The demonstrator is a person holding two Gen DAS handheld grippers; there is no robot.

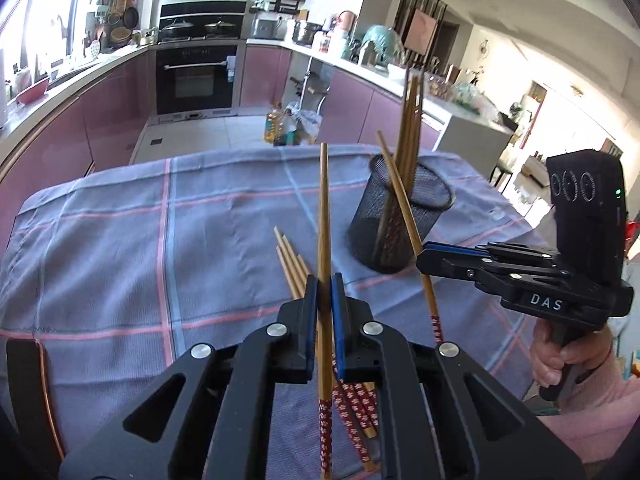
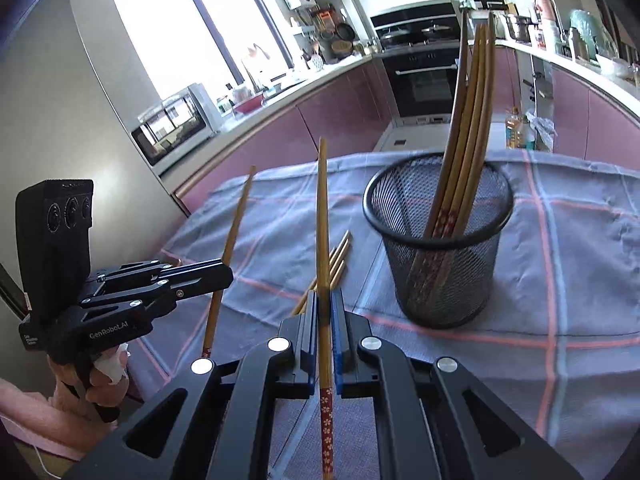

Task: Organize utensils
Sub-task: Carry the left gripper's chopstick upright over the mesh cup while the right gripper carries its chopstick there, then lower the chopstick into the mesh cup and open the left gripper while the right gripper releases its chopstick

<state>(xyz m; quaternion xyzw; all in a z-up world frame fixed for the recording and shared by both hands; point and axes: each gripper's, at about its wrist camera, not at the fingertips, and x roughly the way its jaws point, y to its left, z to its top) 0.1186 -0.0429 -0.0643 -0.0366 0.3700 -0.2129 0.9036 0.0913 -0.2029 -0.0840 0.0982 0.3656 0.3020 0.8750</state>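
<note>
The right gripper point(image 2: 325, 300) clamped one chopstick point(image 2: 322, 216) upright; ahead to its right stood a mesh cup point(image 2: 440, 264) of chopsticks, and the left gripper point(image 2: 224, 276) pinched another chopstick point(image 2: 236, 224).

Bright daylight floods from the blown-out window point(image 2: 188, 36); fisheye edges bend and darken.

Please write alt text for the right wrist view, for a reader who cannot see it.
The right tool is shut on one chopstick above a checked tablecloth. Ahead stands a black mesh cup holding more chopsticks; the left tool holds another chopstick.
</note>
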